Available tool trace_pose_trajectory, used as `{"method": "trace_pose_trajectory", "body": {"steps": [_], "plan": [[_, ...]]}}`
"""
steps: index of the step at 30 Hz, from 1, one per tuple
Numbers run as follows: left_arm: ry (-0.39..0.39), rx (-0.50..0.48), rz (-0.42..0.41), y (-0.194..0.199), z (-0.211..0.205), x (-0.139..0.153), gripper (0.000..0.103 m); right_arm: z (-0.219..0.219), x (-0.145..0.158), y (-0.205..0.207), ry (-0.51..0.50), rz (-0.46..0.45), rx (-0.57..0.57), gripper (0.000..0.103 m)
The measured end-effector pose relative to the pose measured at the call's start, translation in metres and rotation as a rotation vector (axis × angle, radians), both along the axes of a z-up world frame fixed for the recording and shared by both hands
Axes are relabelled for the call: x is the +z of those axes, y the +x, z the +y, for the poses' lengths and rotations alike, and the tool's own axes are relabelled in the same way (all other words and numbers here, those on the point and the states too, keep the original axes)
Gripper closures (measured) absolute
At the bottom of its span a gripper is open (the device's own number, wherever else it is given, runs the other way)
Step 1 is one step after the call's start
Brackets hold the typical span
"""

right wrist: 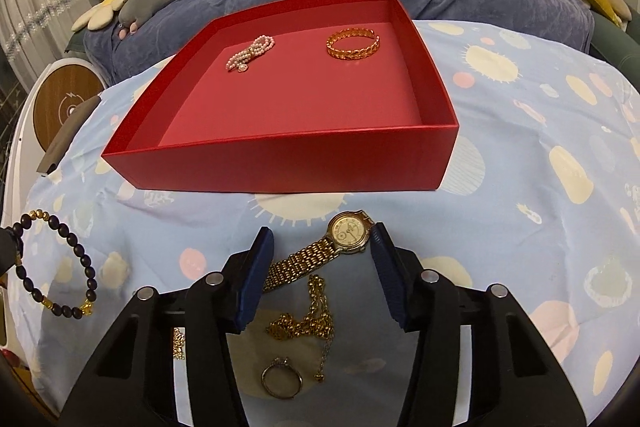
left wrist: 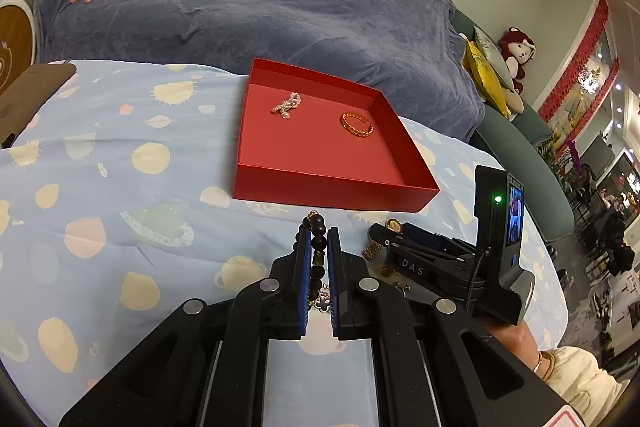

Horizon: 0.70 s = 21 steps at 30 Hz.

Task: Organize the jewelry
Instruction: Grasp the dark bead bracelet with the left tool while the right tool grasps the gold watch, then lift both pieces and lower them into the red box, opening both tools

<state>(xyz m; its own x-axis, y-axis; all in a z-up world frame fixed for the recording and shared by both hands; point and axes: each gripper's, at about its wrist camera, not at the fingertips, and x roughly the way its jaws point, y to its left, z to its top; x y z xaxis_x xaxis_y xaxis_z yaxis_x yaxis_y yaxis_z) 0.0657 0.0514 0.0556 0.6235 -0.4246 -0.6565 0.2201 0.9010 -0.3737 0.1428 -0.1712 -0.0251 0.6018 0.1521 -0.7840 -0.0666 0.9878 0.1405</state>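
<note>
Right wrist view: the right gripper (right wrist: 320,259) hangs wide open over the gold-banded wristwatch (right wrist: 349,231), whose band runs diagonally back-left, just short of the shallow red cardboard tray (right wrist: 280,163). Left gripper (left wrist: 319,267) is clamped on the dark beaded bracelet (left wrist: 318,247), near the tray's front wall. Farther in lie the pearl bracelet (right wrist: 251,52) and gold bangle (right wrist: 353,43).

White letters "DAS" stand on the right claw (left wrist: 378,229) body.
</note>
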Motion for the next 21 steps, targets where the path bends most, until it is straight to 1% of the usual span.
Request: {"method": "trace_pose_trajectory", "body": {"steps": [3,4,6,10,14,16,17,18,19,21], "plan": [[0.004,0.000,-0.002,0.000,-0.001,0.000,0.098,-0.002,-0.001,0.000,-0.005,-0.015,-0.012,0.062],[0.007,0.000,-0.003,-0.001,-0.002,0.000,0.098,-0.003,-0.001,0.001,-0.012,-0.021,-0.020,0.066],[0.011,0.002,-0.002,-0.001,-0.004,-0.001,0.098,-0.004,-0.002,0.001,-0.026,-0.035,-0.029,0.071],[0.015,0.000,-0.004,0.000,-0.008,-0.001,0.098,-0.006,-0.002,0.001,-0.033,-0.040,-0.043,0.077],[0.019,-0.005,-0.008,0.000,-0.012,-0.001,0.098,-0.011,-0.001,-0.002,-0.002,-0.022,-0.041,0.079],[0.021,-0.005,-0.008,0.001,-0.013,-0.001,0.098,-0.015,0.002,-0.006,0.030,-0.008,-0.037,0.082],[0.021,-0.005,-0.008,0.000,-0.013,-0.001,0.098,-0.015,0.004,-0.009,0.036,-0.013,-0.035,0.086],[0.021,-0.005,-0.008,0.001,-0.013,-0.001,0.098,-0.016,0.008,-0.011,0.038,-0.022,-0.026,0.093],[0.021,-0.005,-0.009,0.001,-0.014,0.000,0.098,-0.015,0.010,-0.014,0.033,-0.025,-0.020,0.095],[0.025,-0.003,-0.009,0.001,-0.016,-0.001,0.098,-0.015,0.013,-0.017,0.031,-0.027,-0.008,0.096]]}}
